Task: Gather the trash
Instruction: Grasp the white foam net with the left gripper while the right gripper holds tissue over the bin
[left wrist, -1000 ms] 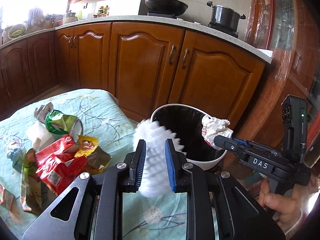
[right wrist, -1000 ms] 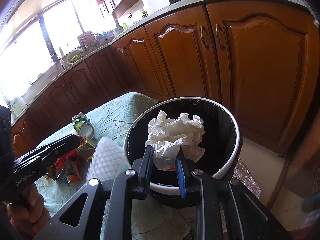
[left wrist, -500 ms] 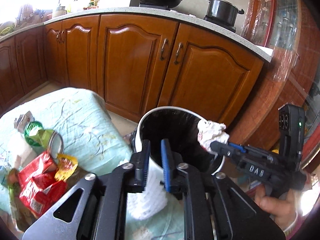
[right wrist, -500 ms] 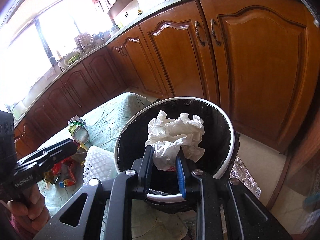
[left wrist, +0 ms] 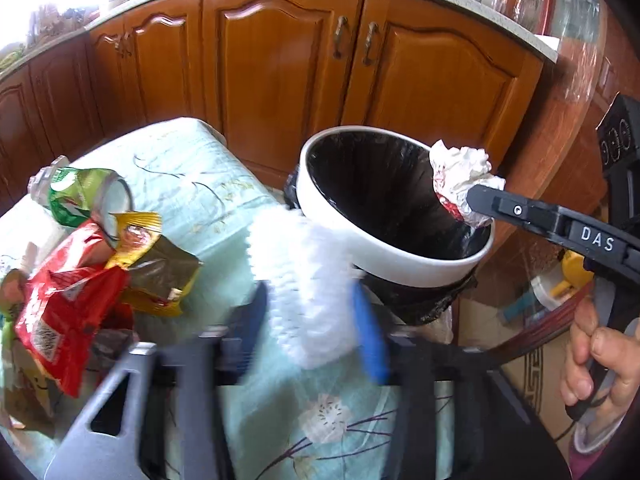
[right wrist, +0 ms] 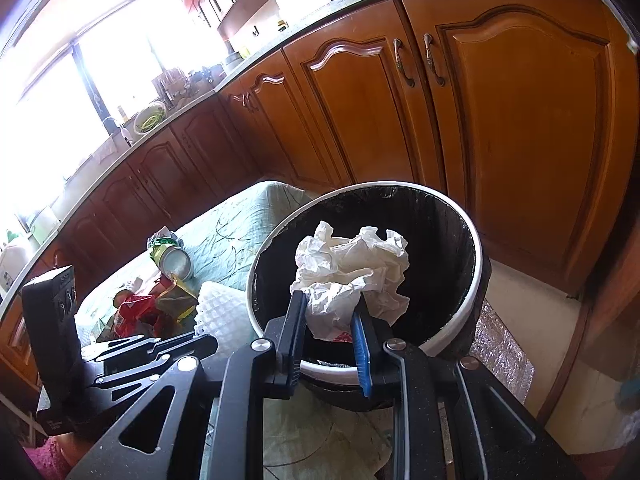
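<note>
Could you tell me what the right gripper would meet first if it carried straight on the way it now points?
Probably the black liner inside the white-rimmed trash bin: the right gripper, shut on crumpled white paper, aims into its opening, though depth is unclear.

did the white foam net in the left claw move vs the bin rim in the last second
Yes. In the left wrist view the white foam net has swung back left off the bin's rim toward the table's cloth, after crossing it half a second ago. The left claw is blurred.

Floral-clothed table [left wrist: 188, 184] bears wrappers [left wrist: 68, 304] (crumpled) and a can [left wrist: 86, 200].
</note>
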The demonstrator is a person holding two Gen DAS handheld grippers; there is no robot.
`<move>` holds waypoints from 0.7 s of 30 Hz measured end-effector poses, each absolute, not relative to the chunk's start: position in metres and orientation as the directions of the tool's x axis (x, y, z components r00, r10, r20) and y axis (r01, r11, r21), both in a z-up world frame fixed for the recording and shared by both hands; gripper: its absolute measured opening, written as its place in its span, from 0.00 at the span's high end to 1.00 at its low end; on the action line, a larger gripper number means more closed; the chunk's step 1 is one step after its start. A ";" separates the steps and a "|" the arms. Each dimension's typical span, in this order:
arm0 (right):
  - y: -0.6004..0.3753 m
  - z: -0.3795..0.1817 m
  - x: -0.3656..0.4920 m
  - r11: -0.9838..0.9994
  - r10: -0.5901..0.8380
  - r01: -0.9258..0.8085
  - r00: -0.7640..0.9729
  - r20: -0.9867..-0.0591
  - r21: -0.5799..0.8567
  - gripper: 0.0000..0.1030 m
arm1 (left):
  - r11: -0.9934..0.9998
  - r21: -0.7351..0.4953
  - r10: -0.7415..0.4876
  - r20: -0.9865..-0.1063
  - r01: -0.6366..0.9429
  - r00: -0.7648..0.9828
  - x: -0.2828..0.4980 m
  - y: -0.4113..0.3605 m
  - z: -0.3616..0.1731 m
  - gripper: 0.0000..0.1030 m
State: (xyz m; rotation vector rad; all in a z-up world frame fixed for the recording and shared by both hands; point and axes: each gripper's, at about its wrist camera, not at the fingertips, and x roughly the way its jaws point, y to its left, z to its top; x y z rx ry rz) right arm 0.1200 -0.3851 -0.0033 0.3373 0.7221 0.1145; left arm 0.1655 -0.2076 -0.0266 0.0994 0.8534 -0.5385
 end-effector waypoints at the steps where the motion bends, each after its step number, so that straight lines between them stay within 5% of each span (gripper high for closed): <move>1: -0.385 -0.002 0.119 0.940 0.218 0.011 0.749 -0.626 0.341 0.78 | 0.857 -0.142 -0.423 -0.743 0.495 0.519 0.166 -0.208 -0.028 0.92; 21: -0.409 0.004 0.136 0.950 0.206 0.012 0.730 -0.652 0.313 0.78 | 0.792 -0.176 -0.537 -0.656 0.584 0.530 0.187 -0.241 0.035 0.92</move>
